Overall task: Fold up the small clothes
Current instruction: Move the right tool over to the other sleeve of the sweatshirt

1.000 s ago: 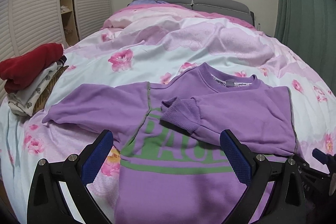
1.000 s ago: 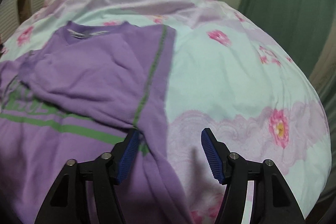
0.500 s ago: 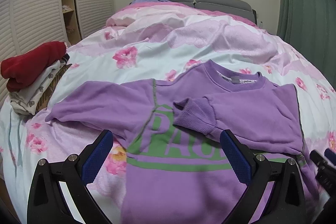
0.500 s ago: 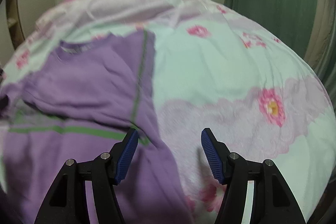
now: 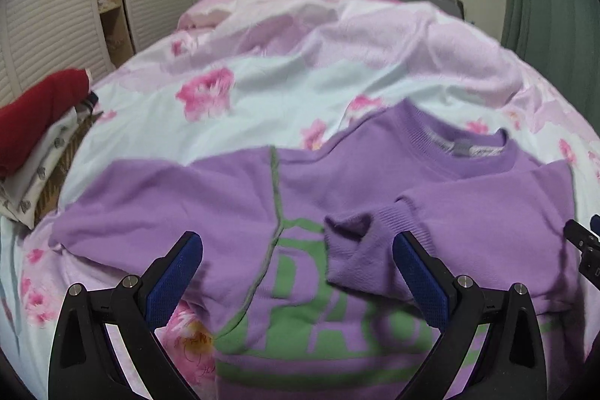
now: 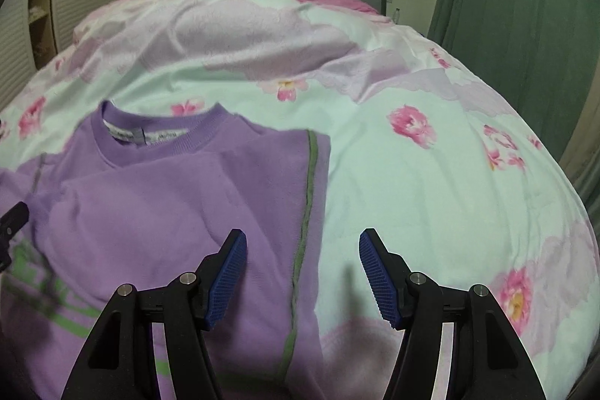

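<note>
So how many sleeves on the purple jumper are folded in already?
1. The right sleeve lies folded across the chest of the purple jumper, its cuff beside the green letters. The left sleeve lies stretched out flat.

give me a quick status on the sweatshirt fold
Left gripper open, empty. Right gripper open, empty. Purple sweatshirt flat on duvet, one sleeve folded in, other sleeve spread. Nothing in the way.

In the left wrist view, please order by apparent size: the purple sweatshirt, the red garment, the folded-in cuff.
1. purple sweatshirt, clearly the largest.
2. red garment, partly cut off by the frame and farther away, so uncertain.
3. cuff, smallest.
</note>
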Action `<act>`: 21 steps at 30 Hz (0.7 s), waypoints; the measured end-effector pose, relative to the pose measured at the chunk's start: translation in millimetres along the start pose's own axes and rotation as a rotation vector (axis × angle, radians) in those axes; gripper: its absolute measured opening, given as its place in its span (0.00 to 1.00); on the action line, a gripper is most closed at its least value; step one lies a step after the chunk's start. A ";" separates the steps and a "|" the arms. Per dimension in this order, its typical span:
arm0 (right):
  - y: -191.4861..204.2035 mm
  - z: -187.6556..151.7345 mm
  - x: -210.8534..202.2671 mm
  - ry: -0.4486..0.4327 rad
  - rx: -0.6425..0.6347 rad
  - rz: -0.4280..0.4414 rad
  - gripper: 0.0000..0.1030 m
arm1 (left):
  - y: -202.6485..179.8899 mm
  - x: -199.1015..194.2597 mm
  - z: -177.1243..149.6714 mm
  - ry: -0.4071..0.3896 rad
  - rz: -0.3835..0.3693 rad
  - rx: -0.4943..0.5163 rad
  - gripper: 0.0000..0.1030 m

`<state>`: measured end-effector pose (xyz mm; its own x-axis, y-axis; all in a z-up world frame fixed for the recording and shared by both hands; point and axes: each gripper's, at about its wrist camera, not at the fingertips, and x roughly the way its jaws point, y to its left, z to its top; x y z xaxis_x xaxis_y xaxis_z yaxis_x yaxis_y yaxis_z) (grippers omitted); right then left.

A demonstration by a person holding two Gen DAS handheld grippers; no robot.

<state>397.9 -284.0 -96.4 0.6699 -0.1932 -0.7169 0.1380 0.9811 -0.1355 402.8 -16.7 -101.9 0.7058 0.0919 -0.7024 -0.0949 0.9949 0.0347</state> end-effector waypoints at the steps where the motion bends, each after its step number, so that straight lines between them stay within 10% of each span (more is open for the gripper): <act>1: 1.0 -3.7 5.8 0.013 -0.003 -0.009 0.60 | 3.4 6.1 -3.2 0.020 0.001 -0.012 1.00; 11: -2.0 -22.3 13.7 0.025 0.016 -0.042 0.61 | 15.4 15.3 -16.6 0.048 0.001 -0.037 0.99; 21: 43.0 0.0 -64.2 -0.159 -0.041 0.064 0.61 | 64.0 -38.8 -8.0 -0.028 -0.011 -0.075 0.99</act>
<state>360.8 -229.5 -56.2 0.7835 -0.1259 -0.6085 0.0634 0.9904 -0.1232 363.7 43.1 -78.1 0.7264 0.0835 -0.6822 -0.1387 0.9900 -0.0265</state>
